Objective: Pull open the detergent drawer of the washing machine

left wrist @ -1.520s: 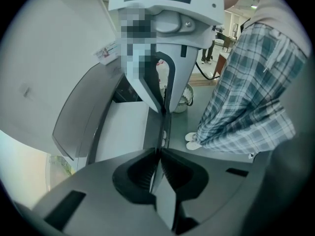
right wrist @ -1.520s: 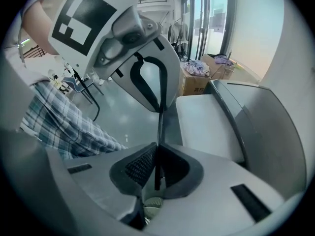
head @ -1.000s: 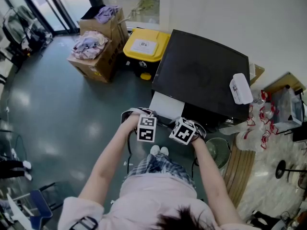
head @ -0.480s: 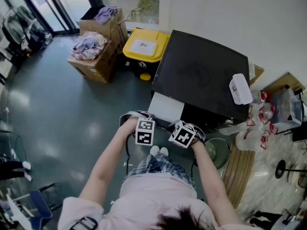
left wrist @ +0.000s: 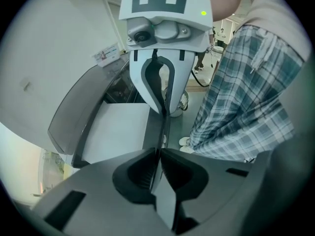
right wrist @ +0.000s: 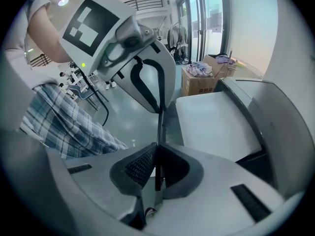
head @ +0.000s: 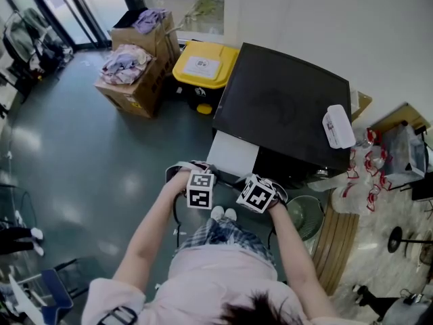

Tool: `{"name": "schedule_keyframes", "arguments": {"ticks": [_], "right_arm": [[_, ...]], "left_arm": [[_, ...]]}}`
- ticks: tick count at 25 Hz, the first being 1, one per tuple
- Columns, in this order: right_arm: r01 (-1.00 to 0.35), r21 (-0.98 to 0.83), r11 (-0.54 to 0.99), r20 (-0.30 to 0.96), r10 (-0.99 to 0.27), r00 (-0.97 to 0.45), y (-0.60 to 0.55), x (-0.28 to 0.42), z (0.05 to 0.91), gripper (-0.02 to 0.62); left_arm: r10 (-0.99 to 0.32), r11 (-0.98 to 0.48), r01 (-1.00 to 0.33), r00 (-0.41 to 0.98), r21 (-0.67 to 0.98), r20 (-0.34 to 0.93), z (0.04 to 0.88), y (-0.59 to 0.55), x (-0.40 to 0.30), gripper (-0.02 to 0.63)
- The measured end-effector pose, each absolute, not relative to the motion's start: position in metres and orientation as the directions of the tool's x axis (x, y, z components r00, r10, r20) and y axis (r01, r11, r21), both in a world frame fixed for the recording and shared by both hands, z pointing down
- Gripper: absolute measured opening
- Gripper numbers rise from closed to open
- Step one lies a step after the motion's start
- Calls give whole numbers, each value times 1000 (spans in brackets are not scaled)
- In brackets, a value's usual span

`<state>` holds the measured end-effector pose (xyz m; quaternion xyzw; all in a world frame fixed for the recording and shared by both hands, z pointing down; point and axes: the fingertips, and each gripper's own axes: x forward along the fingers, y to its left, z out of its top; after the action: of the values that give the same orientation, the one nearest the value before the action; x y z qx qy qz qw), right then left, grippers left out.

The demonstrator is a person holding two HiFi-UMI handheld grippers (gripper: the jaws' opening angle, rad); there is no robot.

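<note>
- Your left gripper [left wrist: 158, 156] has its claw pressed together on the front lip [left wrist: 164, 129] of the detergent drawer [head: 233, 153], with the thin lip pinched between the ribbed pads.
- Your right gripper [right wrist: 156, 151] pinches the same lip from the other side. The two claws face each other along it, close together but not touching.
- The drawer stands out of the washing machine [head: 284, 107] at the front edge, next to the front left corner. Its white top face is bare and already juts well past that edge, so I judge the pull to be far along.
- Draw both grippers straight back, square to the front edge. Move them at the same pace so the drawer does not skew in its slot.
- Hold the lip level. Lifting or dipping it would lever the drawer against its guides, and the thin edge could slide out of the pads.
- Grip firmly enough not to slip. The lip looks like thin plastic, so pull steadily and do not tug.
- Your plaid shorts [left wrist: 246, 92] and shoes [head: 224, 213] are just behind the grippers. Step or lean back for room so you do not bend your wrists.
- Ease off when you feel resistance. That is probably the stop, and forcing it may pop the drawer free.
- The white container [head: 339, 126] lies near the top's right edge, well apart from your work, and needs no attention.
</note>
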<state>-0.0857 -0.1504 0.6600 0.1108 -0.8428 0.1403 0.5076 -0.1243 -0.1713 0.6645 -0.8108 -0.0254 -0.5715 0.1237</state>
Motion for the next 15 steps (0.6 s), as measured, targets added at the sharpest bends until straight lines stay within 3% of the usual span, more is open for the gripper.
{"name": "schedule_keyframes", "arguments": {"ticks": [15], "right_arm": [[-337,-139,931,873,-46,-486,-146,-85,662,43]], "left_arm": [[-96,-972,169,354,-164,930,667,-167,-124,55]]}}
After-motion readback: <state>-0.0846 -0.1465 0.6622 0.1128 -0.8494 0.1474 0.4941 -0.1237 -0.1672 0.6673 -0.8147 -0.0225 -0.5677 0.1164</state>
